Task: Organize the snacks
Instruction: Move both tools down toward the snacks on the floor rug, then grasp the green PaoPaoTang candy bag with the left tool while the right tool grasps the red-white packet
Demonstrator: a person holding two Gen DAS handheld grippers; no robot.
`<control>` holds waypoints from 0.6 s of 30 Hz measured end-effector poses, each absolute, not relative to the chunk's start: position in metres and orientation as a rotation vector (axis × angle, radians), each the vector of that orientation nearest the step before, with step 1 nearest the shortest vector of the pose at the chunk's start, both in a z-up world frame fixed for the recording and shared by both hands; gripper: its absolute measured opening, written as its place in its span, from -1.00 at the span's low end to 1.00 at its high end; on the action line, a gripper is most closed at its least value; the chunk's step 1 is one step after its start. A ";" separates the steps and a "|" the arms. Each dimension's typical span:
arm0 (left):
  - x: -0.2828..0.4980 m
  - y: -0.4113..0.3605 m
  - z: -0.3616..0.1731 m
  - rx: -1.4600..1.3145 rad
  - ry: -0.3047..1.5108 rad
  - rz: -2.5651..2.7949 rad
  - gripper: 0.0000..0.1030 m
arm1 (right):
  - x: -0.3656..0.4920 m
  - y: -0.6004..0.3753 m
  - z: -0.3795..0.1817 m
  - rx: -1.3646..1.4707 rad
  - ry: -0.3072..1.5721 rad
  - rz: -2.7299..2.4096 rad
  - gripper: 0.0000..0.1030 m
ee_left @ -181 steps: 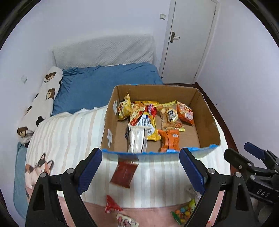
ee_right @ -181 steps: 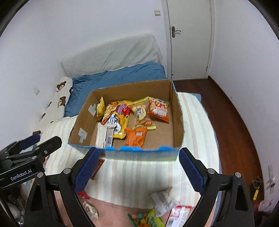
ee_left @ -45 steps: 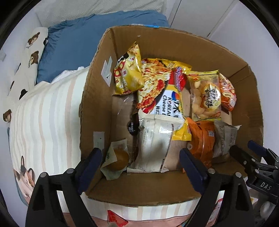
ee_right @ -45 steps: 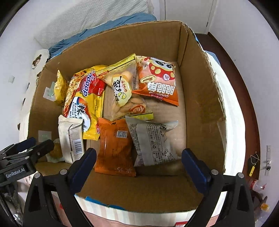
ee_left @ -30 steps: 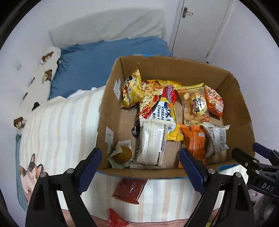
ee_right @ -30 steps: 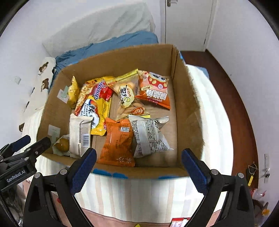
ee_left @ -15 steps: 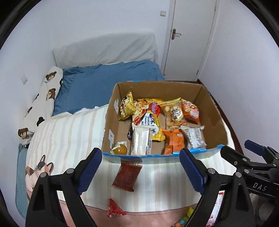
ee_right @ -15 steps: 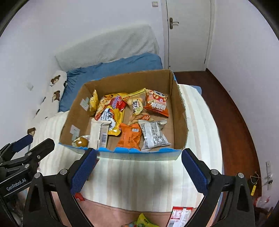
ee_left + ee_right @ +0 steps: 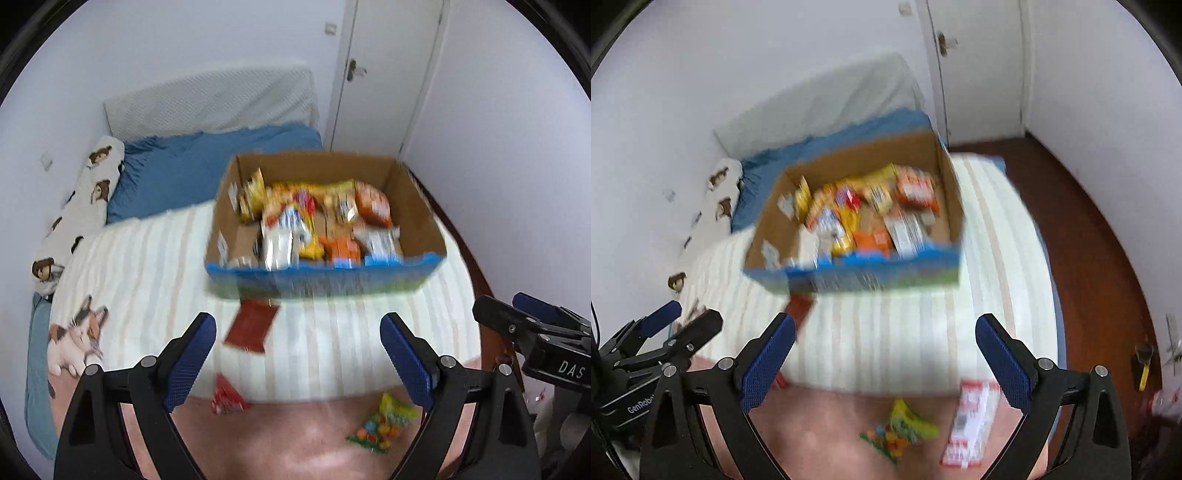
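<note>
A cardboard box [image 9: 417,206] with a blue front rim sits on the striped bed and holds several snack packs; it also shows in the right wrist view [image 9: 951,206]. Loose snacks lie on the bed nearer me: a dark red pack [image 9: 251,326], a small red pack [image 9: 226,397] and a yellow-green candy bag [image 9: 384,424]. The right wrist view shows the candy bag [image 9: 901,430] and a red-and-white pack [image 9: 971,424]. My left gripper [image 9: 297,354] is open and empty above the bed. My right gripper [image 9: 884,358] is open and empty. Both views are blurred.
A blue pillow [image 9: 192,170] and a bear-print cushion [image 9: 81,206] lie behind the box. A white door [image 9: 388,74] is at the back. Dark wood floor [image 9: 1100,236] runs along the bed's right side. The pink blanket [image 9: 295,435] covers the near edge.
Both grippers have pulled back and away from the box, so it looks smaller and farther. Loose snacks near the bed's front edge have come into view. Both stay open.
</note>
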State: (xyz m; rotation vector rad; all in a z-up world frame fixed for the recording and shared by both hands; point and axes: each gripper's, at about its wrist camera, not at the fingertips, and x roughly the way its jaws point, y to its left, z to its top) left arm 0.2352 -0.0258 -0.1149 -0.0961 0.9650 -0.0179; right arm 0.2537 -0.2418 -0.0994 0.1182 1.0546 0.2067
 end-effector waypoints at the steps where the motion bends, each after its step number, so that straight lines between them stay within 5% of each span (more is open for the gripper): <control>1: 0.231 -0.031 -0.127 -0.086 0.993 -0.021 0.77 | 0.247 -0.252 -0.114 0.130 1.093 0.185 0.94; 9: 0.214 -0.098 -0.223 0.034 1.251 -0.152 0.77 | 0.207 -0.333 -0.227 0.298 1.347 0.019 0.94; 16: 0.210 -0.176 -0.304 0.200 1.446 -0.363 0.76 | 0.171 -0.378 -0.261 0.375 1.397 -0.074 0.94; 17: 0.212 -0.182 -0.313 0.201 1.466 -0.375 0.73 | 0.166 -0.382 -0.265 0.388 1.399 -0.079 0.94; 18: 0.214 -0.184 -0.319 0.183 1.477 -0.384 0.48 | 0.166 -0.382 -0.267 0.393 1.403 -0.079 0.94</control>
